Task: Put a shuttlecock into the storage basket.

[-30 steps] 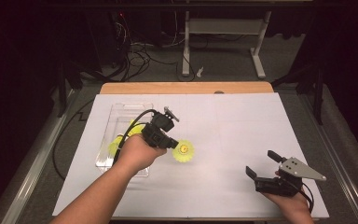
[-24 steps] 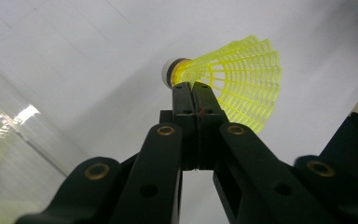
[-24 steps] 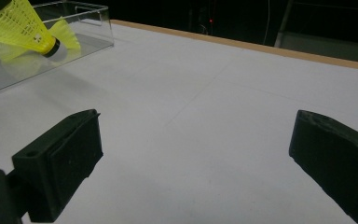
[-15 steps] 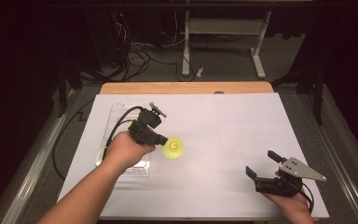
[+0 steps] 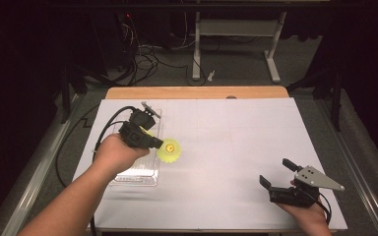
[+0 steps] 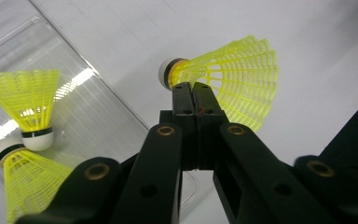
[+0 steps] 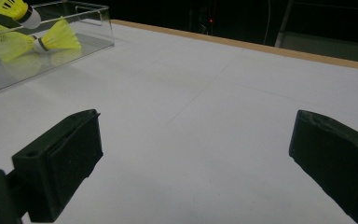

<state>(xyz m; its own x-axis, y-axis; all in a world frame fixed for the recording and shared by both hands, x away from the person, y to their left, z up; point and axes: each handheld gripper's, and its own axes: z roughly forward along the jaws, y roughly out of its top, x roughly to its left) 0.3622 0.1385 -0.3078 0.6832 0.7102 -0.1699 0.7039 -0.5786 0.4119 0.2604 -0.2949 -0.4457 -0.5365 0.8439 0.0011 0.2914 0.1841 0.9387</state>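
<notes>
Shuttlecock [image 6: 223, 79] clamped in left gripper [image 6: 191, 91]; right gripper [image 7: 191, 154] gapes; tray [image 7: 98, 28] holds two.

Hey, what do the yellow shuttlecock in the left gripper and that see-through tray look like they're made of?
The yellow shuttlecock in the left gripper: its skirt looks like moulded plastic or nylon, an open mesh of thin ribs, slightly translucent; the white rounded tip with a dark band could be foam or cork. The clear rectangular tray looks like glossy rigid plastic, probably acrylic: you see through it, and it throws bright glare streaks.
</notes>
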